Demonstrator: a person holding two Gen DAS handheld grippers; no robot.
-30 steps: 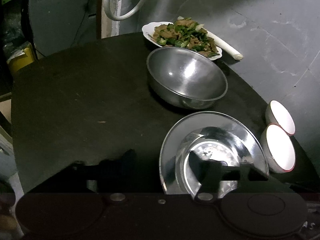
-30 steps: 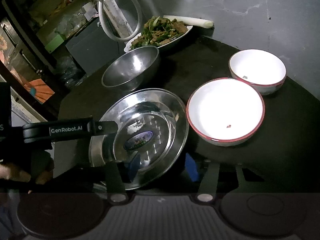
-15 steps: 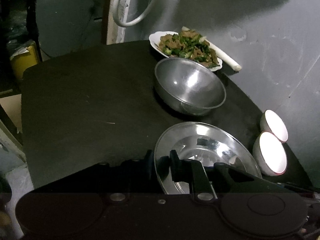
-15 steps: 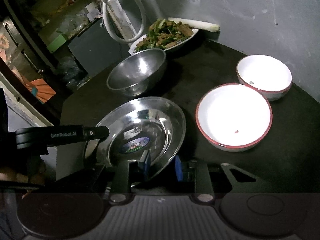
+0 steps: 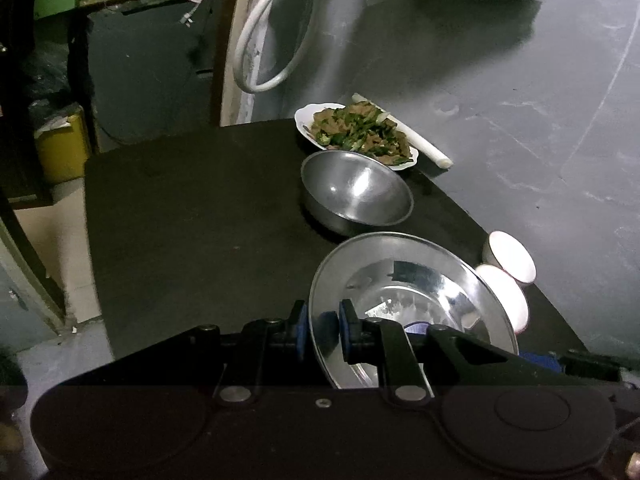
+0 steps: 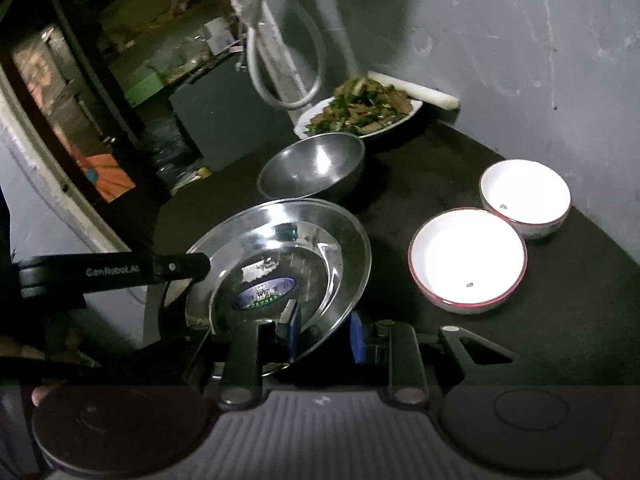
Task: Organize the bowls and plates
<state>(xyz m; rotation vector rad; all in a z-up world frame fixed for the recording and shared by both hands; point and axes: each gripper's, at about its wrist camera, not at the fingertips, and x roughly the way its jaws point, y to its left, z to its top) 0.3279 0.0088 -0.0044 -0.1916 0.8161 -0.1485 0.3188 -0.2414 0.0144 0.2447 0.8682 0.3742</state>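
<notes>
A shiny steel plate [image 5: 412,300] is lifted and tilted above the black table [image 5: 192,240]. My left gripper [image 5: 323,330] is shut on its left rim. My right gripper [image 6: 326,330] is shut on its near rim, and the plate [image 6: 280,268] shows there with a blue sticker. A steel bowl [image 5: 356,192] stands behind it, also in the right wrist view [image 6: 312,172]. Two white red-rimmed bowls [image 6: 468,260] [image 6: 524,196] stand side by side at the right.
A white plate of stir-fried meat and greens [image 5: 356,132] sits at the table's far edge next to a leek [image 5: 416,140] by the grey wall. A white hose loop [image 5: 264,52] hangs behind. The left gripper's arm [image 6: 112,274] shows at left.
Both grippers have closed on the steel plate's rim and lifted it off the table, tilting it. Both cameras have risen and pulled back from the table.
</notes>
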